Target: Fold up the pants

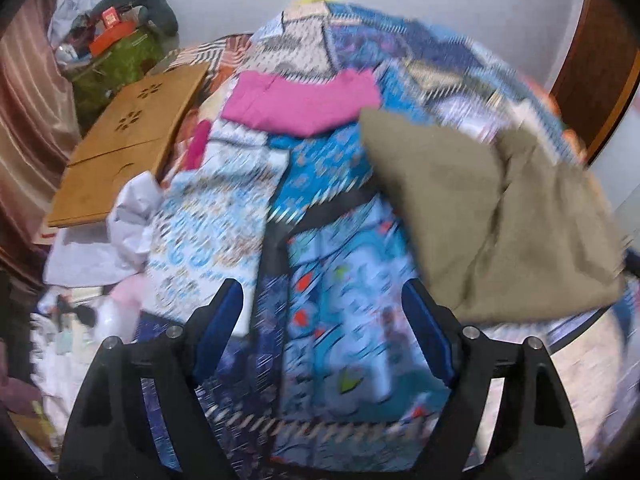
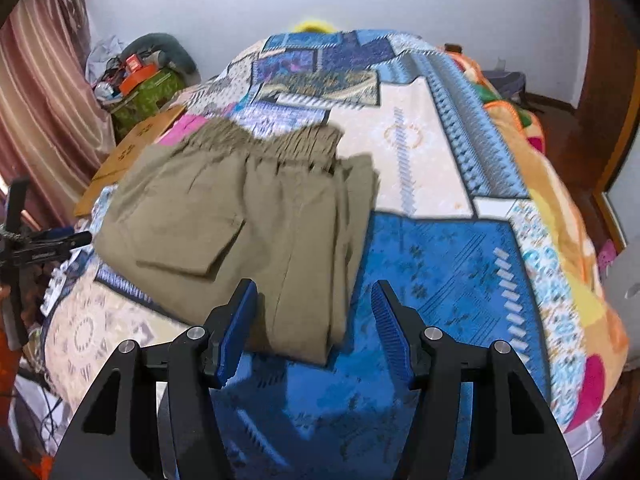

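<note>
Olive-khaki pants (image 2: 240, 216) lie folded on the patterned bedspread (image 2: 440, 248), elastic waistband toward the far side and a flap pocket facing up. In the left wrist view they (image 1: 492, 216) lie to the right, blurred. My right gripper (image 2: 314, 304) is open and empty, just above the near edge of the pants. My left gripper (image 1: 324, 304) is open and empty over the bedspread (image 1: 332, 336), left of the pants.
A pink folded cloth (image 1: 296, 104) lies farther up the bed. A wooden lap table (image 1: 128, 140) and white cloths (image 1: 132, 216) sit at the left edge. A cluttered green box (image 2: 148, 88) and curtain (image 2: 40, 92) stand left. An orange blanket (image 2: 560, 184) drapes the right side.
</note>
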Tool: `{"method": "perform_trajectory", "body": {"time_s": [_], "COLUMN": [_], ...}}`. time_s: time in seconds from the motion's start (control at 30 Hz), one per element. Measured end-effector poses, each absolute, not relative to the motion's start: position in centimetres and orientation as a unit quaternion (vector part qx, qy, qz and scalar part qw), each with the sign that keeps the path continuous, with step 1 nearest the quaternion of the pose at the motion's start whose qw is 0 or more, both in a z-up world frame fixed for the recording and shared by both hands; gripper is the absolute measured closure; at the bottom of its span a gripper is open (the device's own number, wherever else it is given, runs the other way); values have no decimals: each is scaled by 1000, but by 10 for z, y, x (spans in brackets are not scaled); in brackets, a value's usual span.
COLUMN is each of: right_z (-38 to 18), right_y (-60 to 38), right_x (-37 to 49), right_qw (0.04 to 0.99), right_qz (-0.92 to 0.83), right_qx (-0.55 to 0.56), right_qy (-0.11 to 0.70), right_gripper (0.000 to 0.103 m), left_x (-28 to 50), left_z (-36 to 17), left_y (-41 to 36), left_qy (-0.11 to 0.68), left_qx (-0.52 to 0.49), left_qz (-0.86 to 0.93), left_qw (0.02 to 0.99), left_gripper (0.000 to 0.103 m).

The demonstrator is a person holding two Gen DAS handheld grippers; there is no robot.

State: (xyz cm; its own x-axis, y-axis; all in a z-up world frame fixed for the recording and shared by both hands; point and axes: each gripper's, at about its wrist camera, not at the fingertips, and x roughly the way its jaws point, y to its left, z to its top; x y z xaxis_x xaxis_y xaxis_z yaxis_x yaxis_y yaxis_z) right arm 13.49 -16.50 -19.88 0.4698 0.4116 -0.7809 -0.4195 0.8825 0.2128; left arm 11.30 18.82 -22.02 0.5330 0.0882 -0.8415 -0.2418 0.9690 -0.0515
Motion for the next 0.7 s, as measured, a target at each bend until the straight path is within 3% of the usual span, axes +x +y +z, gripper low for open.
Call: {"method": "perform_trajectory", "body": {"time_s": [0.13,0.43,0.47,0.53,0.7], "right_z": [-193,-222,-227,-234,-242], "right_y": [-165,-159,-159,-160,-164], "right_x": [152,186,190,196,207], "right_qw": [864,833,829,825,807], "right_qz": [230,250,255,258,282], "right_qx": [1,30,41,47,79], "right_qy": [449,492,496,501,513], "right_gripper": [47,47,45,33,34], "left_x": [136,182,185,191,203], "left_z": [-211,-241,-244,-249,-250], "left_y": [176,152,152,150,151], "left_qy": [461,512,516,520,512], "left_qx": [-108,-115,-116,-118,-130], "left_qz": [54,8,5,2,-7], "left_qw": [879,851,849,846,849], "left_gripper": [20,20,20,20,23]}}
